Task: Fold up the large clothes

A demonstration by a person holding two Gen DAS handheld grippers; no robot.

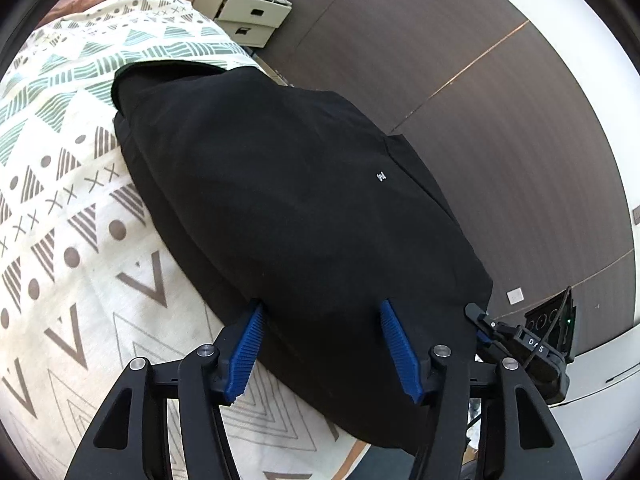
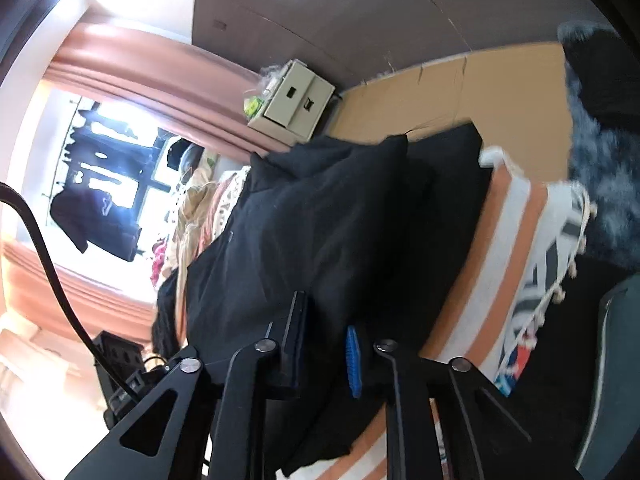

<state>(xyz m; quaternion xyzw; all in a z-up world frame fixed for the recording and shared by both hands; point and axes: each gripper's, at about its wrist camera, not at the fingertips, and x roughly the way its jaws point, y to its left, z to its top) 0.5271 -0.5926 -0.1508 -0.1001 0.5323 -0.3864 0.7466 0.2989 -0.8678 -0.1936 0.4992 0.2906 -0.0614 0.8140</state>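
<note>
1. A large black fabric garment (image 1: 288,208), already doubled into a long oval bundle, is laid on the cream bedspread with grey and green geometric print (image 1: 68,184), its far side reaching that bedspread's edge.
2. The left gripper (image 1: 320,344) is held wide at the garment's near hem; cloth lies between the blue ribbed pads (image 1: 246,350), yet no pinch is made.
3. The right gripper (image 2: 324,340) is drawn narrow and appears clamped on a black fold, though blur leaves this uncertain.
4. For a clean fold, the left jaws should be closed on every layer of the hem before lifting.
5. Both corners should be raised evenly and the hem carried toward the garment's far end.
</note>
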